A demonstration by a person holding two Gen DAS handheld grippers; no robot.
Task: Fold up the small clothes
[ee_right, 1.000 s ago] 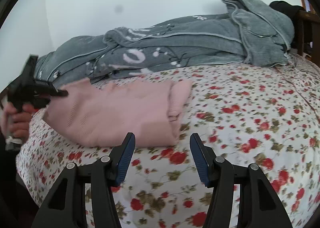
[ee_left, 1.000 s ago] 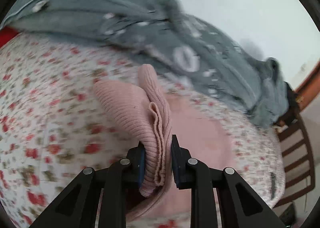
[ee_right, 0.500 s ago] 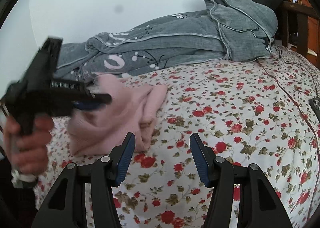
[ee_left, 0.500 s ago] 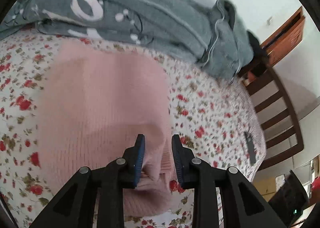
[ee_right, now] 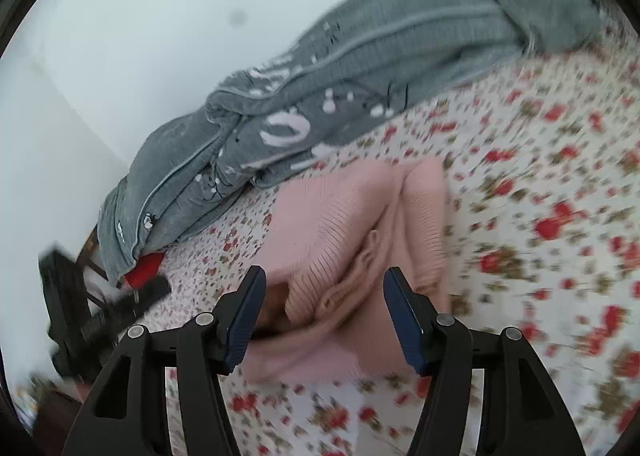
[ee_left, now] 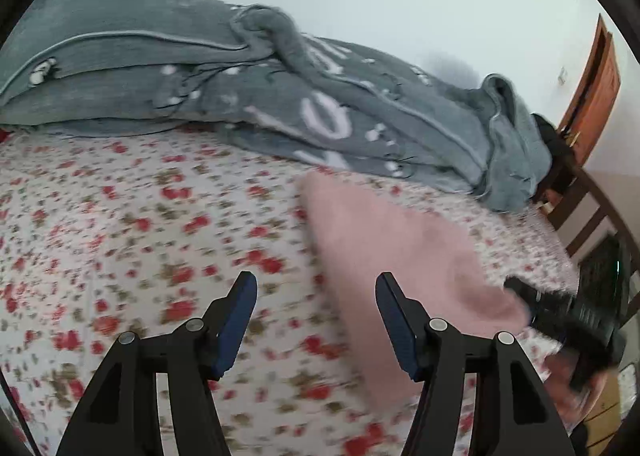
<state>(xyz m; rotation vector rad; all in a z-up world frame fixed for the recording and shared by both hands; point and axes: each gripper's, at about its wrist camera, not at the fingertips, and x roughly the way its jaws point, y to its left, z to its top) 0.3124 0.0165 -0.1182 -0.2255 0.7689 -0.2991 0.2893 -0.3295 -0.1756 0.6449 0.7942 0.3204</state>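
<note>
A pink ribbed knit garment (ee_right: 352,240) lies folded on the floral bedsheet (ee_right: 560,215). My right gripper (ee_right: 324,312) is open, its fingers on either side of the garment's near folded edge, not closed on it. In the left wrist view the same garment (ee_left: 392,248) lies to the right, blurred. My left gripper (ee_left: 316,320) is open and empty over the bare sheet (ee_left: 140,236), left of the garment. The right gripper (ee_left: 560,312) shows at that view's right edge, and the left gripper (ee_right: 92,308) shows at the right wrist view's left edge.
A grey blanket with white print (ee_left: 280,95) is heaped along the wall behind the garment, and it also shows in the right wrist view (ee_right: 360,87). A wooden chair (ee_left: 592,207) and a wooden door (ee_left: 596,87) stand at the bed's right end. A red item (ee_right: 144,268) lies under the blanket's end.
My left gripper has let go of the pink garment, opened wide and swung left off it. My right gripper has moved in close over the garment's folded edge.
</note>
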